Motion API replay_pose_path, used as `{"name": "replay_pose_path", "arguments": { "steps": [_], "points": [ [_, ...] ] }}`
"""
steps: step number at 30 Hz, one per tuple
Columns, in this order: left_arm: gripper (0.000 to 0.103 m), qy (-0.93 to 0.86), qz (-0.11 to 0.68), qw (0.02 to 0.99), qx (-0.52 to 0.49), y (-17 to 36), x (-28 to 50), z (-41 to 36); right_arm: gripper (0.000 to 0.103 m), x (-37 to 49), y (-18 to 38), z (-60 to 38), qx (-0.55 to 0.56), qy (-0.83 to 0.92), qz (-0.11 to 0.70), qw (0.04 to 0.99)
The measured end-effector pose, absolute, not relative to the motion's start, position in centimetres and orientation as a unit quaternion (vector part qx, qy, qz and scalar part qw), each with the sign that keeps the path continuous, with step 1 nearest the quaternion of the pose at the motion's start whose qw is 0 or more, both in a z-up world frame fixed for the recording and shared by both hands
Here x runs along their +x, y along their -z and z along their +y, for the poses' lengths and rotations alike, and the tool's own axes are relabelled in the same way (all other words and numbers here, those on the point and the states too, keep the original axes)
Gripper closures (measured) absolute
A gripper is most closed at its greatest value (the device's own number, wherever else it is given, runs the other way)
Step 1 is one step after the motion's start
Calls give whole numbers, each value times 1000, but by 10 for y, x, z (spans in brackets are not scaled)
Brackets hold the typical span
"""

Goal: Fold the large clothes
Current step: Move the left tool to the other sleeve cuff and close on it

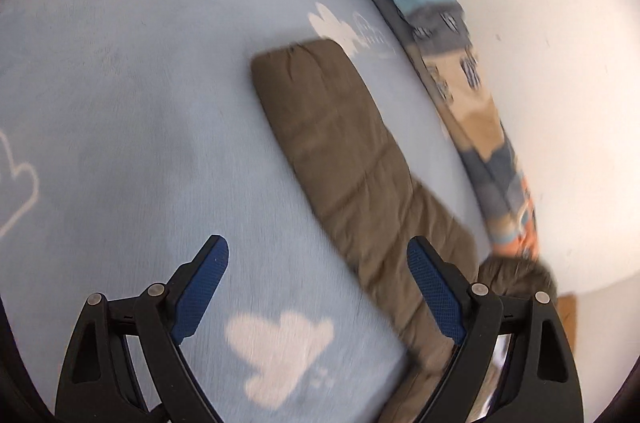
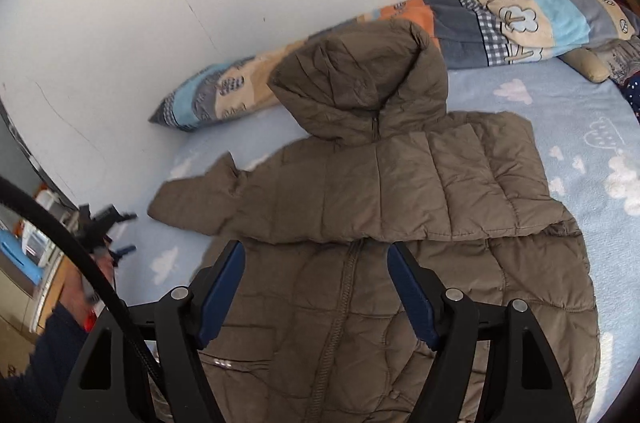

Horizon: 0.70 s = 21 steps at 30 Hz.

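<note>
Olive-brown quilted nylon is what I am working with: a puffer jacket lying front-up on the bed, hood toward the patterned bolster pillow against the wall. One sleeve has been laid across the chest; the other sleeve stretches out flat over the cloud-print sheet, away from the body.

My right hand-held gripper hovers over the zipper line with its jaws well apart and nothing between them. My left hand-held gripper is also wide open and empty, poised above the sheet just beside the outstretched sleeve; its view is smeared, so I cannot tell how close the pads are to the fabric.

I judge the jacket light but bulky, springy with filling, and the shell looks slick, so a shallow pinch would likely slide off. I would bite deep at a stitched seam or the cuff end of the free sleeve, where the layers are firmer, then carry it across the chest. The padding will probably puff back, so each fold may need pressing down.
</note>
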<state>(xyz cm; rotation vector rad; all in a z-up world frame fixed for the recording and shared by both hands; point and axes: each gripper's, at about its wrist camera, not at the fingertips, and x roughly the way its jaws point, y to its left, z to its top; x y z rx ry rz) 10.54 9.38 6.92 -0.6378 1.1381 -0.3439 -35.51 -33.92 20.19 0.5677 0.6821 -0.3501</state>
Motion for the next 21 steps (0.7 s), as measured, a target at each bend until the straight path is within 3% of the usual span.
{"name": "replay_pose_path", "arguments": {
  "steps": [7, 14, 21],
  "points": [
    [14, 144, 506, 777, -346, -54, 158, 100, 25, -335, -187, -345, 277, 160, 344, 883],
    [47, 168, 515, 754, -372, -37, 204, 90, 25, -325, -185, -341, 264, 153, 346, 887],
    [47, 157, 501, 757, -390, -33, 207, 93, 24, -326, -177, -352, 280, 160, 350, 879]
  ]
}}
